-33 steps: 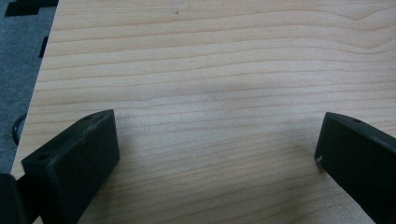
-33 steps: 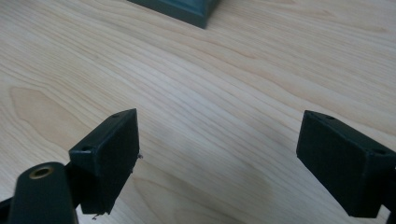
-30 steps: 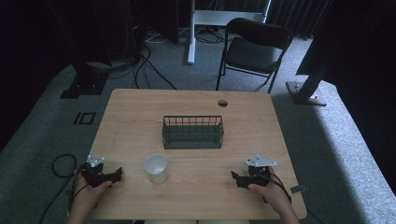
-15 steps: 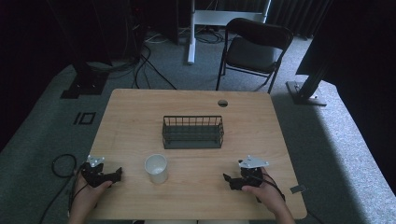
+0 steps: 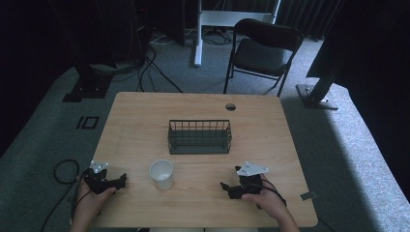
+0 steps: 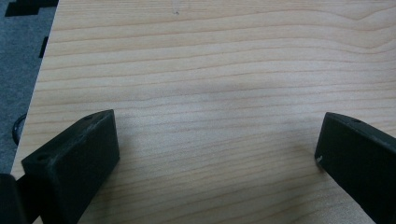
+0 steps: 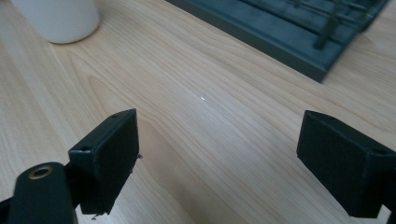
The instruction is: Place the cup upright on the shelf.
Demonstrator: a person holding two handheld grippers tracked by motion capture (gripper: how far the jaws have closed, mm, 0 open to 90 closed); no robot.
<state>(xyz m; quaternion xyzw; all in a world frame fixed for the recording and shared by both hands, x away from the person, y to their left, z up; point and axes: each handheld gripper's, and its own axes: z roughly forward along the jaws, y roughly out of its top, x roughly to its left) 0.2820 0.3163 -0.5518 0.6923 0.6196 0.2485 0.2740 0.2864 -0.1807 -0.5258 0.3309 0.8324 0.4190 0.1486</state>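
A wooden table holds a wire basket and a white cup, with a black folding chair standing behind it.

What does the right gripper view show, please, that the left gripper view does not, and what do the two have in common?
The right gripper view alone takes in the base of the white cup at its upper left and a corner of the dark wire basket at its upper right. The left gripper view alone takes in the table's edge with grey carpet beyond it. Both share the pale wooden table seen between a pair of black tongs, the right tongs and the left tongs, each spread wide with nothing in them.
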